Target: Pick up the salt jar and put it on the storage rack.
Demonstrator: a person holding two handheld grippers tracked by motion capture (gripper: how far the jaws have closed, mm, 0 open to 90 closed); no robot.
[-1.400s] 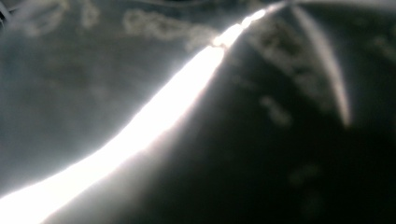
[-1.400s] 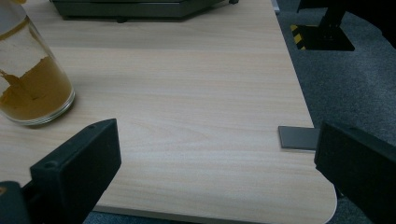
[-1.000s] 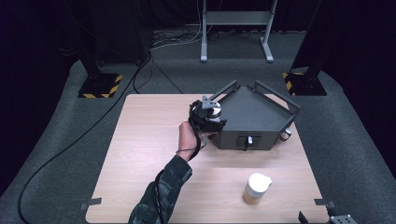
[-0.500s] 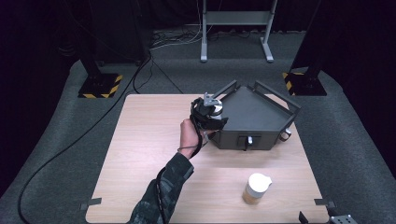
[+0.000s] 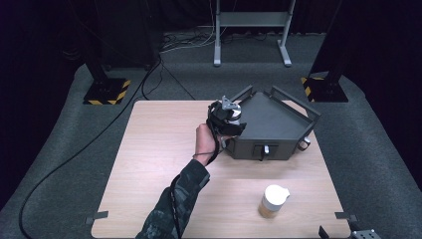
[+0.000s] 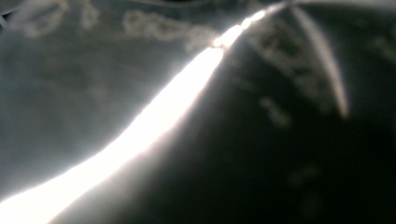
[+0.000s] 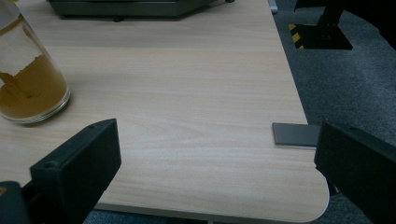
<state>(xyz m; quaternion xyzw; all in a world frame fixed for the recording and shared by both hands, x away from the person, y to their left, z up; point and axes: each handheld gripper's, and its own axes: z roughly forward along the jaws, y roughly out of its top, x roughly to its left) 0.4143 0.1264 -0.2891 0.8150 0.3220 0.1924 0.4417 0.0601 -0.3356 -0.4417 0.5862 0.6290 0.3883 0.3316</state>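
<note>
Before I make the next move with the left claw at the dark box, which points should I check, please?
1. Left claw closed: ok. Its jaws are shut at the near left corner of the dark grey box.
2. What the left claw grips: cannot tell. The left gripper view is a close blur.
3. Right claw free: ok. It is open with nothing between the jaws, at the near right corner of the table.
4. Jar of orange powder out of the way: ok. It stands upright with its white lid on, apart from the box and nearer the person.
</note>
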